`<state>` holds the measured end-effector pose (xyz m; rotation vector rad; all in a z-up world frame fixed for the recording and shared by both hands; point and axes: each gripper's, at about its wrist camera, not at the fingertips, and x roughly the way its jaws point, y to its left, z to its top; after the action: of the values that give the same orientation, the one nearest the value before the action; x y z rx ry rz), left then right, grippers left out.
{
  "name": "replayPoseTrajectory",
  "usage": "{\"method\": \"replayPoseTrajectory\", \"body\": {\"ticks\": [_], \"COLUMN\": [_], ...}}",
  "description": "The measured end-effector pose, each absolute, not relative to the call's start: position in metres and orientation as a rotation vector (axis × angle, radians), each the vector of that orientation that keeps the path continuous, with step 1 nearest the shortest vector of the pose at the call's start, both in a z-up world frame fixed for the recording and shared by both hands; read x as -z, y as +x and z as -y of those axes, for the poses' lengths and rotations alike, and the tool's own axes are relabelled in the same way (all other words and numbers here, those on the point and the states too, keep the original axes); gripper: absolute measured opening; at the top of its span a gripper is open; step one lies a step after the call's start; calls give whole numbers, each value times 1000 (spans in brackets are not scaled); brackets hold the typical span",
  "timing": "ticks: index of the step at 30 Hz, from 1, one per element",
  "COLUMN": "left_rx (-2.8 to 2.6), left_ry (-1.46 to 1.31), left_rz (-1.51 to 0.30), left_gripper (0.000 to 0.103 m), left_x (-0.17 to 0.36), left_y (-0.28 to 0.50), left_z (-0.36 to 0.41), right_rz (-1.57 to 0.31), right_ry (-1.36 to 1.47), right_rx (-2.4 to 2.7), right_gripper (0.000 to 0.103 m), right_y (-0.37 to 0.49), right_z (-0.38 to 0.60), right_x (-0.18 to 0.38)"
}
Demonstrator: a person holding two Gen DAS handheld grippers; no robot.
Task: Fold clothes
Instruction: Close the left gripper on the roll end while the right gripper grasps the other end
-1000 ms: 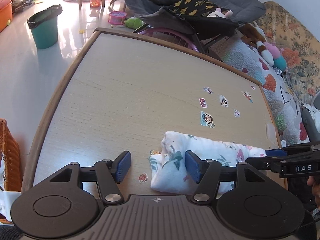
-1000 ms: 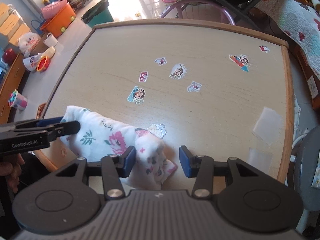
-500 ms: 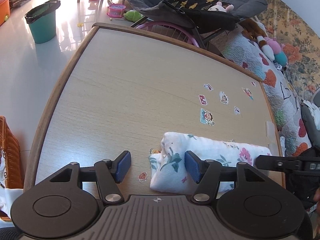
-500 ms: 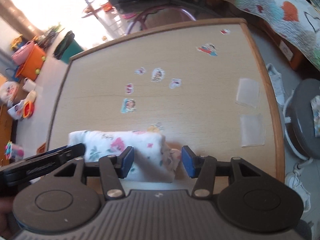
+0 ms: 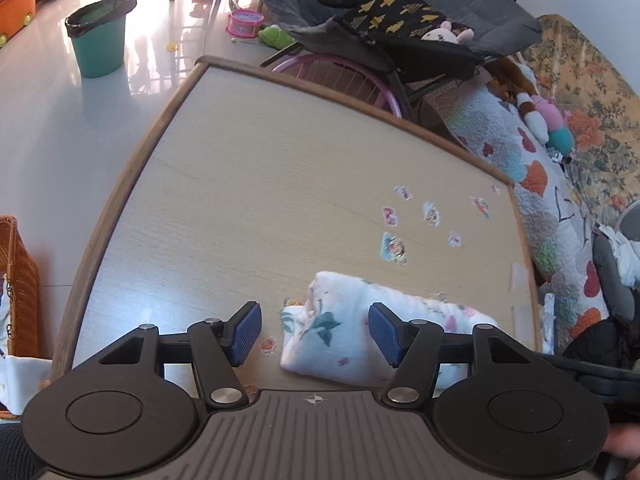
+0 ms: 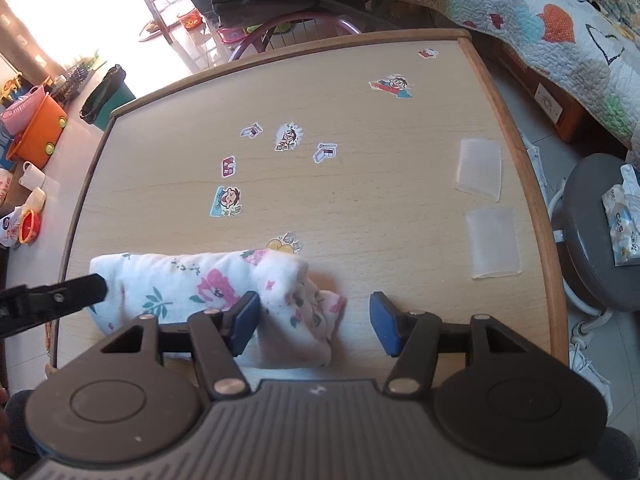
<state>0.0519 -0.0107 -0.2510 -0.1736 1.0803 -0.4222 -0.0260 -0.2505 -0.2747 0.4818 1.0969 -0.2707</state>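
White floral cotton, the garment (image 6: 192, 284) lay as a long folded bundle near the front edge of the bench (image 6: 360, 200), likely light, limp and apt to unroll, best pinched at its thick ends, where both left gripper (image 5: 314, 332) and right gripper (image 6: 314, 322) stood with fingers spread wide and empty.

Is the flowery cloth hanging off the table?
No, the folded cloth lies flat on the table, with both tools open around its ends.
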Motion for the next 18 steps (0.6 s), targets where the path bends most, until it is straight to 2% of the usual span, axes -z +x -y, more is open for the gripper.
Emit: {"method": "replayPoseTrajectory", "body": {"ticks": [4, 10, 16, 18], "left_rx": [415, 363, 348, 348], "left_ry": [-169, -194, -183, -173], "left_rz": [-1098, -1140, -1140, -1147], "left_gripper": [63, 64, 79, 81], "left_x": [250, 279, 291, 290], "left_y": [46, 45, 50, 52], "left_z": [15, 13, 14, 15], "right_rz": [-1092, -1090, -1084, -1079], "right_ry": [476, 472, 469, 469], "right_rx": [275, 275, 280, 281], "right_gripper": [60, 60, 61, 61], "right_y": [-28, -29, -30, -30], "right_z": [249, 248, 247, 247], "right_x": [275, 274, 273, 272]}}
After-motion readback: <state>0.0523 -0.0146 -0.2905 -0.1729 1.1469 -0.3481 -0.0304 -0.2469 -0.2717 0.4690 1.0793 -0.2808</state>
